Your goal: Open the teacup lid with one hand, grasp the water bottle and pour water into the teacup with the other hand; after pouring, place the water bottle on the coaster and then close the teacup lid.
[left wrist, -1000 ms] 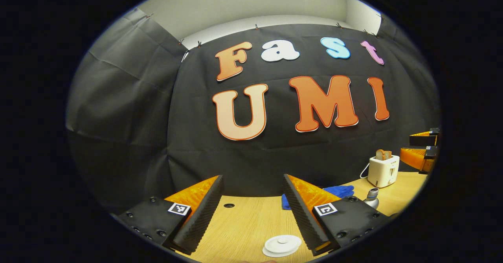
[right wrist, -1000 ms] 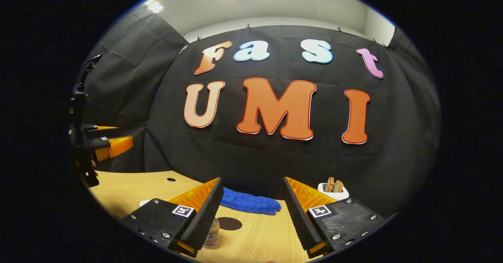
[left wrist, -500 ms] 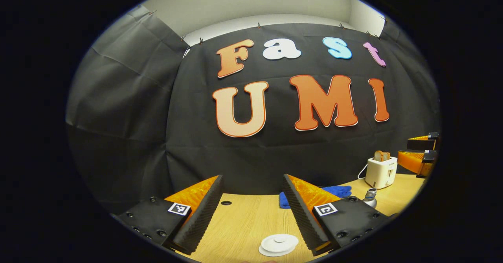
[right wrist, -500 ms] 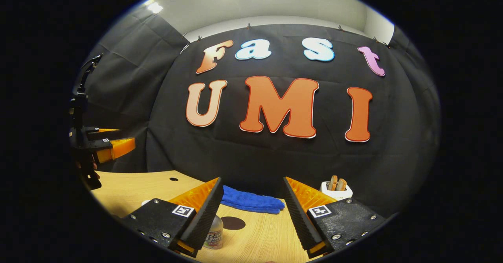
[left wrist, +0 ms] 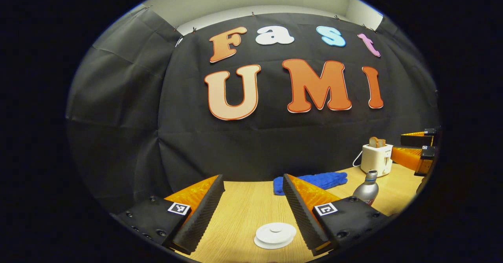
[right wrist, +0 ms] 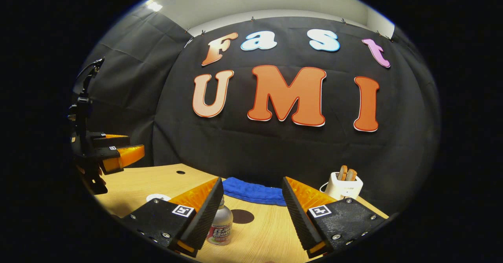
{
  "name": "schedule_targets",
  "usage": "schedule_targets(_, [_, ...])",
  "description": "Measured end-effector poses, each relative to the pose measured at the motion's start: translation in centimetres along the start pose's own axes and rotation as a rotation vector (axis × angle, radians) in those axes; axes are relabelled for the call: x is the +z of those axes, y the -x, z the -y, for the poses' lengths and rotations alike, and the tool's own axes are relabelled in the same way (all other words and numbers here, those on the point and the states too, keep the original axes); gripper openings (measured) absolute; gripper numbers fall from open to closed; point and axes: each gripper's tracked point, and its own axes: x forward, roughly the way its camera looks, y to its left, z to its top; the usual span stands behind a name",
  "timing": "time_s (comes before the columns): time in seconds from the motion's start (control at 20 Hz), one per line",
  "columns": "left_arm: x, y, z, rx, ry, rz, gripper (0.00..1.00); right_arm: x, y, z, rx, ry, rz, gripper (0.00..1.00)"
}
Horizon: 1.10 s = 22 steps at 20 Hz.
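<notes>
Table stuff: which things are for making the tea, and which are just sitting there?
For the job: teacup lid, water bottle, round dark coaster, left gripper and right gripper, both open.

Just lying about: blue cloth, white toaster with bread in it.

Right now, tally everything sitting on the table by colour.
White: 2, the teacup lid and the toaster.
Blue: 1, the cloth.
Silver: 1, the water bottle.
Dark brown: 1, the round coaster.
Total: 5.
</notes>
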Motion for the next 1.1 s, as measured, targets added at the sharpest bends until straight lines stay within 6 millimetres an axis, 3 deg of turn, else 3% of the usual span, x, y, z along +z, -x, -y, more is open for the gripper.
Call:
schedule_targets(0.4, [-5.5,-0.8,1.9,-0.060,-0.015,-0.136,0.99,-3.4,0.4,-2.5,0.075,-0.021,-0.084,0.90])
schedule_targets(1.1, [-13.3,-2.2,4.7,-0.126,-0.015,-0.296,1.00,-9.7,-0.3,-6.4,0.166,0.026,-0.229,0.91])
